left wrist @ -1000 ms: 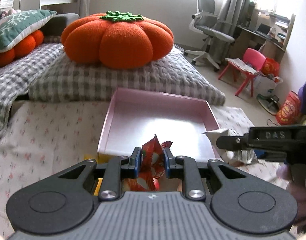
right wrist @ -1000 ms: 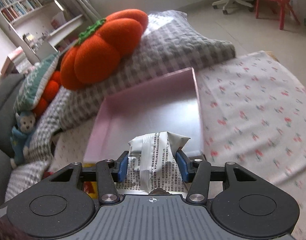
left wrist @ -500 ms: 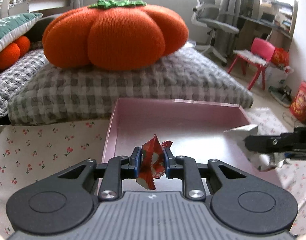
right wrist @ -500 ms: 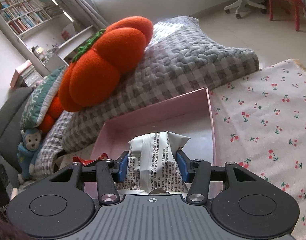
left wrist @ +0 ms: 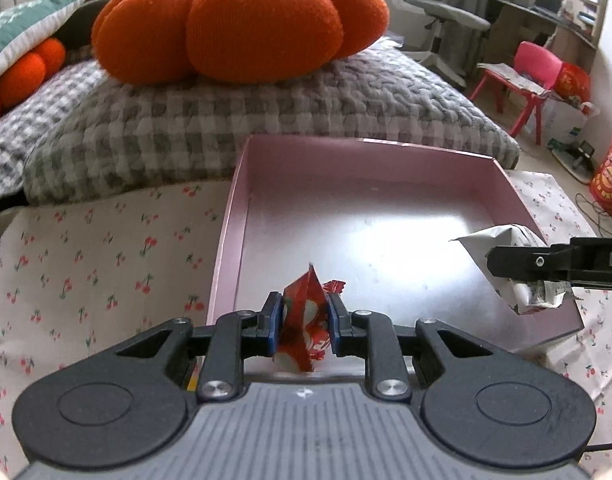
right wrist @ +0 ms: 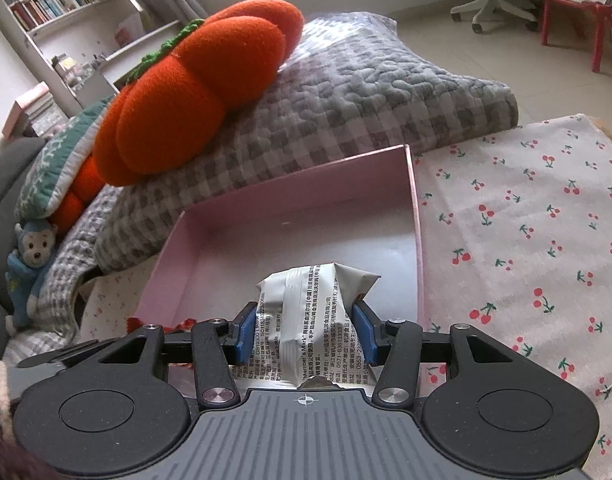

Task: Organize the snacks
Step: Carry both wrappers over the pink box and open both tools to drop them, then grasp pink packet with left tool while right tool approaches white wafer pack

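Observation:
A shallow pink box (left wrist: 241,184) lies open on the cherry-print cloth; it also shows in the right wrist view (right wrist: 416,216). My left gripper (left wrist: 304,316) is shut on a red snack packet (left wrist: 303,320) and holds it over the box's near left part. My right gripper (right wrist: 308,330) is shut on a white printed snack packet (right wrist: 314,304) over the box's near right part. In the left wrist view the right gripper (left wrist: 518,264) and its white packet (left wrist: 502,240) show at the right edge, above the box's right wall.
A grey checked cushion (left wrist: 265,108) with an orange pumpkin pillow (left wrist: 233,20) lies right behind the box. The cherry-print cloth (right wrist: 526,216) spreads to the box's left and right. A blue monkey toy (right wrist: 29,264) sits far left. A red chair (left wrist: 530,76) and an office chair stand on the floor beyond.
Both grippers have moved forward over the pink box with their packets still held. The box and cushions now look closer.

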